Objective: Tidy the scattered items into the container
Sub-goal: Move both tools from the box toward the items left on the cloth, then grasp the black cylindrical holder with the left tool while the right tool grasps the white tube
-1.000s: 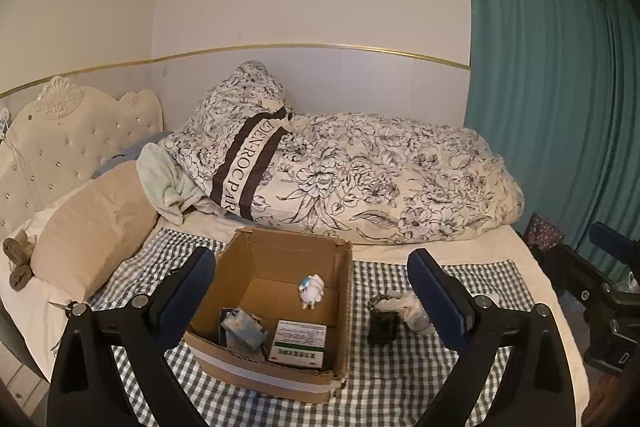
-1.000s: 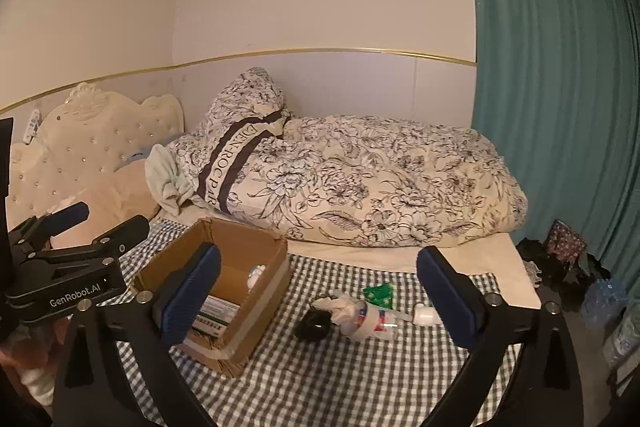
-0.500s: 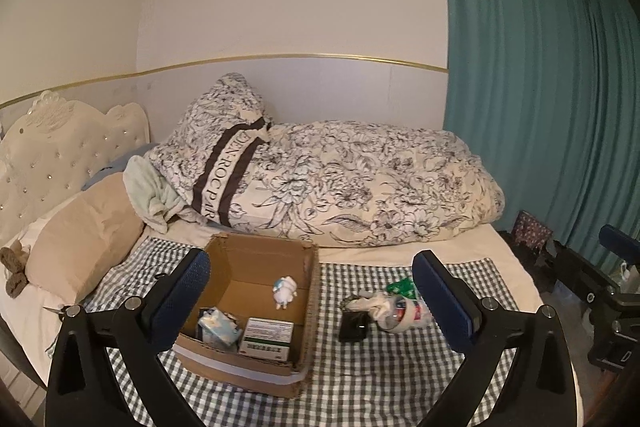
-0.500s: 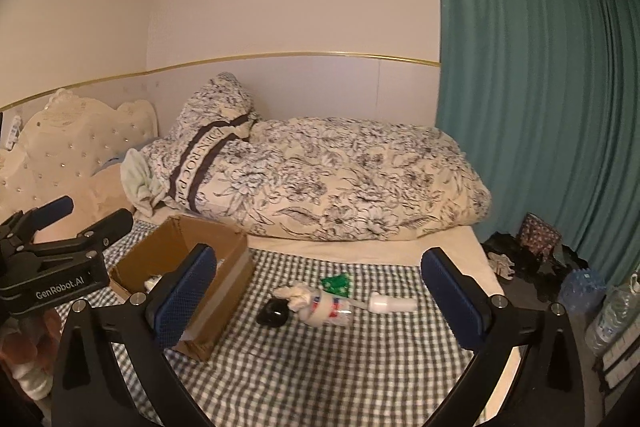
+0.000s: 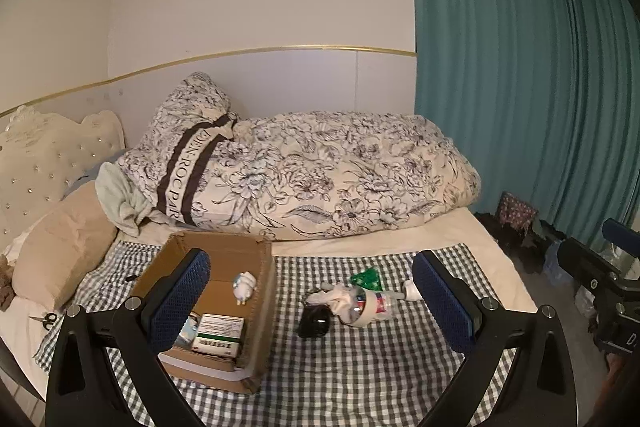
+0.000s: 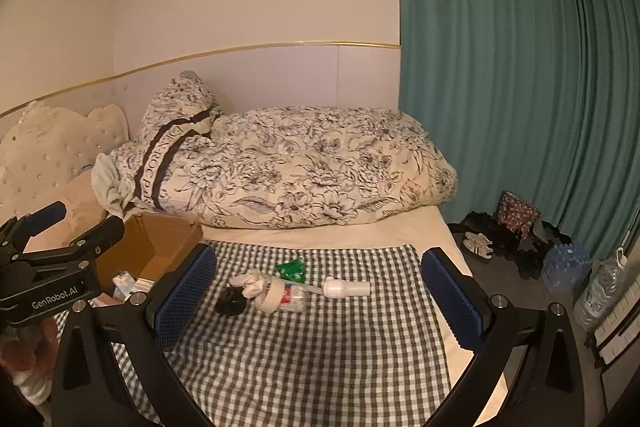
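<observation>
Left wrist view first: we see the checked cloth (image 5: 360,367) spread over the bed, and on it the cardboard box (image 5: 260,307), our landmark. Inside the box we have a green-and-white carton (image 5: 218,333) and a small white figurine (image 5: 244,285). Right of the box, a clump: a clear bottle (image 5: 370,305) on its side with a roll of tape (image 6: 274,297) around it, touching a crumpled white cloth (image 5: 336,297) and a black round object (image 5: 314,323). Beyond them, farther from the box, lie a green packet (image 5: 366,279) and a white tube (image 6: 346,289). Our left gripper (image 5: 312,303) hangs with jaws spread wide, carrying nothing; our right gripper (image 6: 316,301) likewise gapes empty above the clump. The risk, we reckon: pinch that tangle carelessly and the bottle rolls, or the cloth drags neighbours off toward the bed's edge.
</observation>
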The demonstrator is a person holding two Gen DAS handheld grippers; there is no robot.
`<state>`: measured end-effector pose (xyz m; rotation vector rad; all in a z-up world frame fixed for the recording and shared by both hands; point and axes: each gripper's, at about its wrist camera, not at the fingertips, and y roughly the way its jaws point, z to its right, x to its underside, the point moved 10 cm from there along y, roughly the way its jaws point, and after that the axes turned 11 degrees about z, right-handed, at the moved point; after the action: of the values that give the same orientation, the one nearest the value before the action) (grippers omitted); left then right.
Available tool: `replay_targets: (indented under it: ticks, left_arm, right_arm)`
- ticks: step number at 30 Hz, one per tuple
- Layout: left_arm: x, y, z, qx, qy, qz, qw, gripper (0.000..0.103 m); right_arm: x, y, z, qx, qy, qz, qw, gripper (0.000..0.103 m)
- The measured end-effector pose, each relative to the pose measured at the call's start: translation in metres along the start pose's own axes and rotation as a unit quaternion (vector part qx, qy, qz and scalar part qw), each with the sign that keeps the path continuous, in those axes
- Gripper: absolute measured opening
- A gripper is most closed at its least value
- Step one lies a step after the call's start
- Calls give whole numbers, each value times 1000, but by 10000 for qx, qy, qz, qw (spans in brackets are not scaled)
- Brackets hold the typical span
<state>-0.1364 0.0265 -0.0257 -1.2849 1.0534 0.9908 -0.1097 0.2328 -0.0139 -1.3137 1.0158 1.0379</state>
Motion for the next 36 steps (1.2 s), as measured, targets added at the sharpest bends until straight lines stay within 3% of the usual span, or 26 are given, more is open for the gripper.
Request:
replay_targets:
  ticks: [13, 24, 32, 36]
  left_arm:
    - [30, 44, 24, 110, 65, -411, 9991, 103]
    - [83, 89, 19, 352, 8, -947, 9949, 103]
    - [125, 128, 24, 484, -118, -1413, 9887, 103]
    - [142, 143, 25, 452, -84, -1556, 9867, 95]
  right_arm:
    - [31, 36, 36, 125, 123, -352, 9992, 103]
    - [73, 83, 35, -65, 165, -757, 9970, 103]
    - [109, 121, 47, 35, 239, -1065, 9940, 103]
    - [128, 138, 54, 69, 324, -1255, 9915, 103]
